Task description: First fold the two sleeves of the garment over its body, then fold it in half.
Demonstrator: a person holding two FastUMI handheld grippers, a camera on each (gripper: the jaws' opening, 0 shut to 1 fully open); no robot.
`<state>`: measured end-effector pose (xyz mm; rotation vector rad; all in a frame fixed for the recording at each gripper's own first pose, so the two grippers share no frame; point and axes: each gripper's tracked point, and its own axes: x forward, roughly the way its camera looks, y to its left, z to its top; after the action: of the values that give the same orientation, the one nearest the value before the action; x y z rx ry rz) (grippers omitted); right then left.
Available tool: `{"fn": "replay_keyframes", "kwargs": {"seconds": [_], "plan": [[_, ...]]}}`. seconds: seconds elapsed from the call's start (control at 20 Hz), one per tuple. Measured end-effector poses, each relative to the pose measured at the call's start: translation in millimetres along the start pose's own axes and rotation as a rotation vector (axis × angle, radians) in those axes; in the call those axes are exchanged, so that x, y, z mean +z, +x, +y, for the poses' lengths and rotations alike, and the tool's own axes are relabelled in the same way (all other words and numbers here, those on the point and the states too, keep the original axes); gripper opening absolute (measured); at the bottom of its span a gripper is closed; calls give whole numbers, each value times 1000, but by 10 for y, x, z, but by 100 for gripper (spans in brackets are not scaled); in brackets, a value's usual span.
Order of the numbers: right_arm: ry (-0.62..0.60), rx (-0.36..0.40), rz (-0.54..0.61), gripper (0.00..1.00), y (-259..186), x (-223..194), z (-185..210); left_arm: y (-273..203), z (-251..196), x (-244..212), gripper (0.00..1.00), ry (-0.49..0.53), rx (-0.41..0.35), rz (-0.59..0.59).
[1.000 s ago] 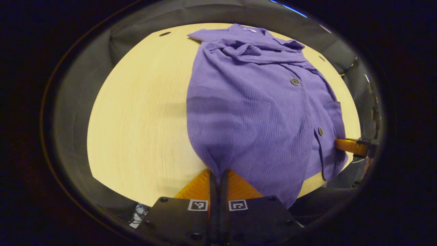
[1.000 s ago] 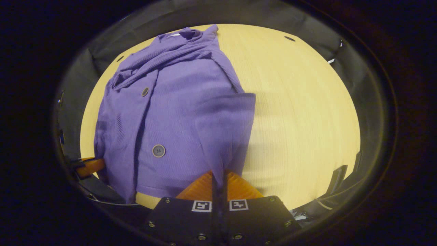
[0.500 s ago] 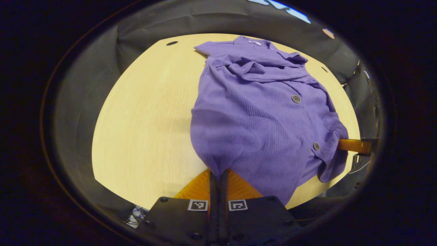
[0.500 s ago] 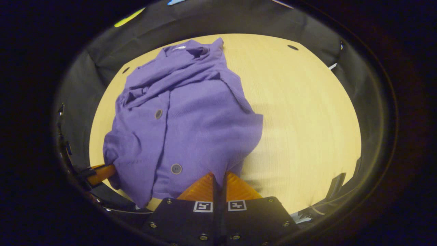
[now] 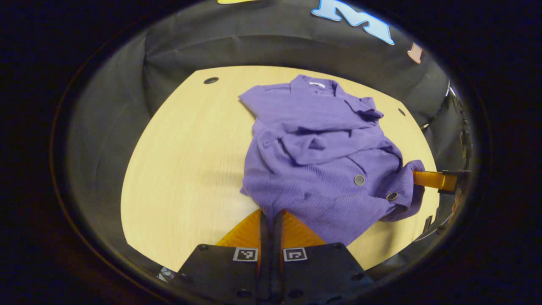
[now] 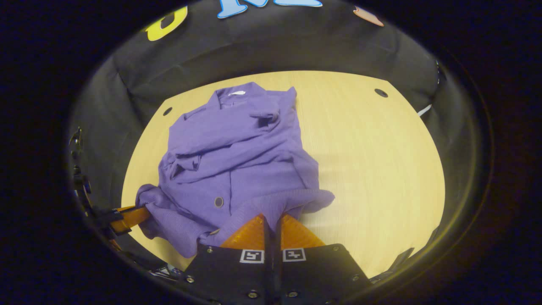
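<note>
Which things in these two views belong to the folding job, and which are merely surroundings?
Job:
purple garment, sleeves already folded over its body
left gripper, shut on its hem
right gripper, shut on its hem

Surroundings:
wooden table
black cloth wall

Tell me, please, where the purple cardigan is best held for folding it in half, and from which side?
By the hem corners, from the near side: the left gripper and right gripper each pinch one there on the cardigan. The collar lies flat at the table's far side.

Purple buttoned garment [image 5: 322, 161]; sleeves folded over; hem lifted.
</note>
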<state>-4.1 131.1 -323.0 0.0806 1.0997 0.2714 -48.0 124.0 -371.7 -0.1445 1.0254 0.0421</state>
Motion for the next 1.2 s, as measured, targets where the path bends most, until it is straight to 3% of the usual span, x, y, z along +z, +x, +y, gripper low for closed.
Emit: {"fn": "replay_keyframes", "kwargs": {"seconds": [0.4,0.8,1.2], "plan": [[29,12,-108,1,219,928,-9,286,33,920,7,-17,-2,-98],[62,2,-228,1,582,2053,-88,711,-65,2092,7,29,-7,-223],[96,-7,-256,1,1057,2542,-232,1269,-185,2844,7,4,-21,-297]]}}
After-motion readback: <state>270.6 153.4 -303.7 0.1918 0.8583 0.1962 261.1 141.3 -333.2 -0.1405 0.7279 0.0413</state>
